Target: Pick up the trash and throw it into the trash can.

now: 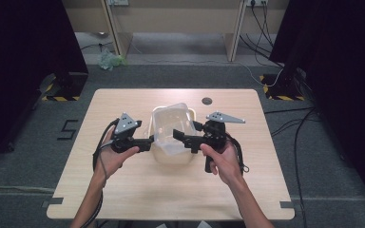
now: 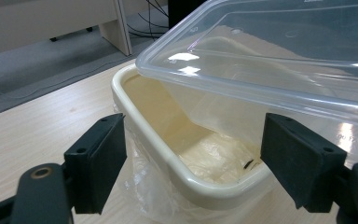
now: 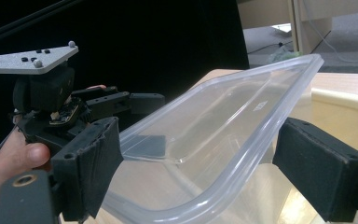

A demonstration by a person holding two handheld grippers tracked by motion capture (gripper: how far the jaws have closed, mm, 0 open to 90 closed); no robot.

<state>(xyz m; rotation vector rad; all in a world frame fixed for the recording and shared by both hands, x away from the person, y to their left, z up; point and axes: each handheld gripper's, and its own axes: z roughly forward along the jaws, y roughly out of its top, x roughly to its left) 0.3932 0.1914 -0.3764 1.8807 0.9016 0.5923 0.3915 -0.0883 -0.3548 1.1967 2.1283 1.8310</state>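
At centre frame on the pale wood-grain desk (image 1: 123, 190) sits a cream, round-cornered plastic tub (image 2: 168, 158), its long axis running away from the person. A clear rectangular lid (image 3: 223, 126) tilts above it between the right gripper (image 1: 183, 137) jaws; whether they clamp it, I cannot tell. The left gripper (image 1: 148, 144) jaws gape wide around the tub's near corner.

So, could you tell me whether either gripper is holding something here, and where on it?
The right gripper seems to hold the clear lid by its near edge, tilted over the cream container. The left gripper brackets the container's near end; a grip cannot be told.
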